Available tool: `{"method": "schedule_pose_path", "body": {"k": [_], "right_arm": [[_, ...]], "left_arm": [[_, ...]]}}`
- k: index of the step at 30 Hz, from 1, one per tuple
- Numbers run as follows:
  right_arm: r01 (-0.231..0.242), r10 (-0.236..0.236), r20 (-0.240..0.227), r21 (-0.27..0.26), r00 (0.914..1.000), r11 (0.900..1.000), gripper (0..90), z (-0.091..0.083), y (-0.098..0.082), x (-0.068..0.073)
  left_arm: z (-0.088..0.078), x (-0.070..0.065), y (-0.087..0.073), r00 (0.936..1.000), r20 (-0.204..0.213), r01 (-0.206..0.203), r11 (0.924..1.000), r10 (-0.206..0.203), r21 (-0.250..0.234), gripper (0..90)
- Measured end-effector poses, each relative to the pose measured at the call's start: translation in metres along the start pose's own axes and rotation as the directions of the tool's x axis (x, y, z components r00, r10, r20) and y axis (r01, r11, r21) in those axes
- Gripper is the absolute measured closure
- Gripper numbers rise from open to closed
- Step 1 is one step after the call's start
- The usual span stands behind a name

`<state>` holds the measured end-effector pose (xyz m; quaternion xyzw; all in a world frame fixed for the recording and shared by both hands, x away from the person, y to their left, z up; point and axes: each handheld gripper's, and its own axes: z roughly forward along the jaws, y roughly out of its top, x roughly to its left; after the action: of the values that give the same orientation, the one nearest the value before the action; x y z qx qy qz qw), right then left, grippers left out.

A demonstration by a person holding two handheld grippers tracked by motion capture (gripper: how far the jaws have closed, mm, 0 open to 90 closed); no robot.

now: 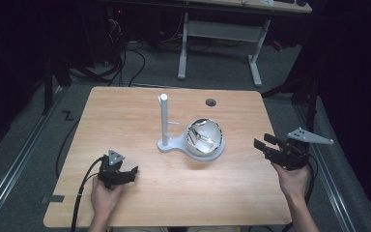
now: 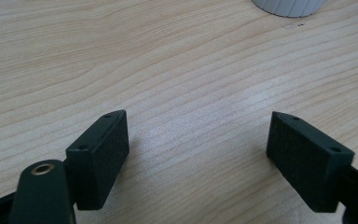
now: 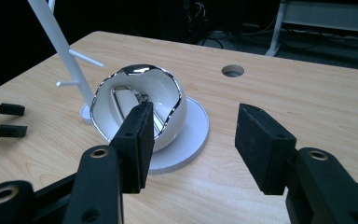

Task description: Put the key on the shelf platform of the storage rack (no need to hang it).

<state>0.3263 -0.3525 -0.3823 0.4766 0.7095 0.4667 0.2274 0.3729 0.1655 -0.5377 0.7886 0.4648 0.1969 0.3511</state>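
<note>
Currently both grippers' fingers released, left gripper (image 1: 125, 172) over bare table (image 1: 140, 111), right gripper (image 1: 263, 147) at its edge, near bowl (image 1: 204, 137).

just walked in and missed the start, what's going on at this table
A person sits at a wooden table with a hand-held gripper in each hand. The left hand-held gripper rests low over bare wood, jaws open and empty. The right hand-held gripper is at the right edge, jaws open and empty, pointed toward a white egg-shaped bowl with a shiny jagged rim. The bowl sits on a round white base beside a white stand with pegs. Nothing is held.
</note>
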Motion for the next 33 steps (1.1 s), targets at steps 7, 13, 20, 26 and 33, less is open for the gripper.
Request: {"method": "schedule_pose_path", "body": {"k": [7,13,20,26,33], "right_arm": [[-0.031,0.031,-0.017,-0.014,0.9994,0.999,47.0,-0.006,-0.013,-0.001],[-0.036,0.036,-0.012,-0.015,0.9993,0.999,46.7,-0.009,-0.02,-0.001],[-0.05,0.05,-0.021,-0.019,0.9985,0.999,46.1,-0.008,-0.031,0.0],[-0.06,0.06,-0.026,-0.03,0.9979,0.998,45.8,-0.002,-0.04,0.002],[-0.054,0.054,-0.038,-0.007,0.9978,0.999,45.8,0.01,-0.052,0.007]], "left_arm": [[0.0,0.0,0.0,1.0,0.0,0.0,1.0,0.0,0.0,21.3],[0.0,0.0,0.0,1.0,0.0,-0.001,1.0,0.001,0.0,21.4],[0.0,0.0,0.0,1.0,0.0,-0.001,1.0,0.001,0.0,21.4],[0.0,0.0,0.0,1.0,0.0,-0.001,1.0,0.001,0.0,21.4],[0.0,0.0,0.0,1.0,0.0,0.0,1.0,0.0,0.0,21.4]]}}
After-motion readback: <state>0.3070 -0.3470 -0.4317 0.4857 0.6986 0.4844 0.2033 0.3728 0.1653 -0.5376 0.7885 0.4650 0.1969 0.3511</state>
